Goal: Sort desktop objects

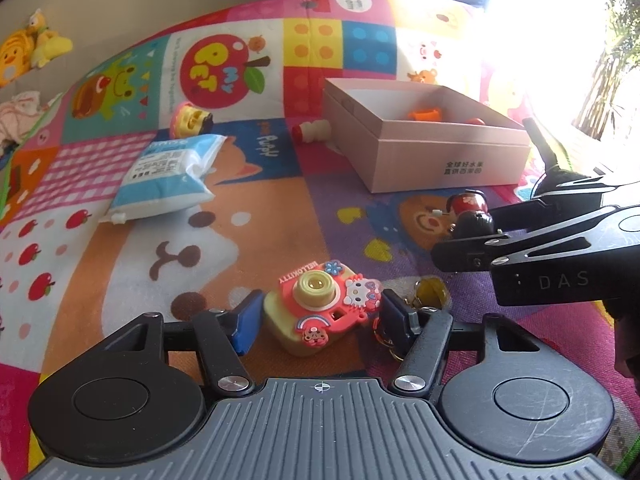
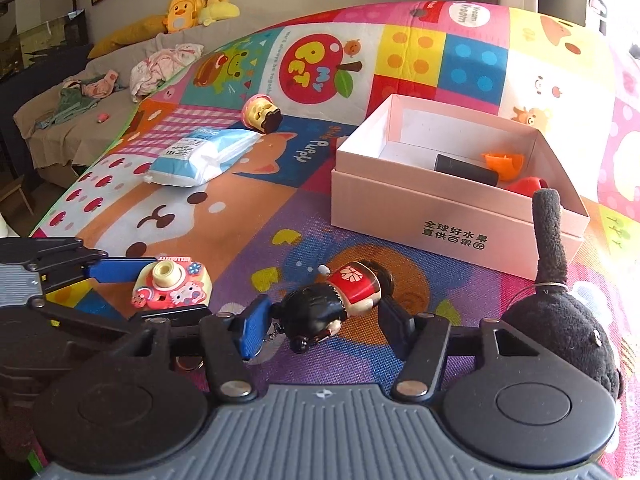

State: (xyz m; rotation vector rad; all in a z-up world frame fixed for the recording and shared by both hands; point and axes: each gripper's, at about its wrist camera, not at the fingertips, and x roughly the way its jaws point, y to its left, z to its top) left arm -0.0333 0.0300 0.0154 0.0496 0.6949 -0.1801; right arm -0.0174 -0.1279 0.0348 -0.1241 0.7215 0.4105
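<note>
Sorting looks partly done, judging by what lies inside the pale pink cardboard box (image 2: 440,216) at the right of the right wrist view: a black cylinder (image 2: 466,169), an orange plastic piece (image 2: 503,163) and a red item (image 2: 526,187) sit in its far right corner. Everything else is spread on the colourful cartoon play mat (image 2: 440,308).

Both tools are at work on loose items. The left gripper (image 1: 316,320), low in the centre of the left wrist view, has its blue pads on either side of a small yellow-and-pink toy camera with a cat figure (image 1: 320,306); the jaws are half open, and I cannot tell whether the pads press on it. A yellow keyring charm (image 1: 430,290) lies just right of that camera. The right gripper (image 2: 320,320), low centre in its own view, brackets a small doll with black hair and a red dress (image 2: 336,296) lying on its side; the gap is middling, and again firm contact is unclear.

Left to sort: the two toys at the grippers, a blue-and-white soft pack (image 1: 168,176) at left centre of the left wrist view, a pink-and-yellow round toy (image 1: 190,120) above it, a small white bottle with a red cap (image 1: 310,132) just left of the box, and a black plush toy (image 2: 560,320) at the right edge of the right wrist view. My judgement is that well under half is finished.
</note>
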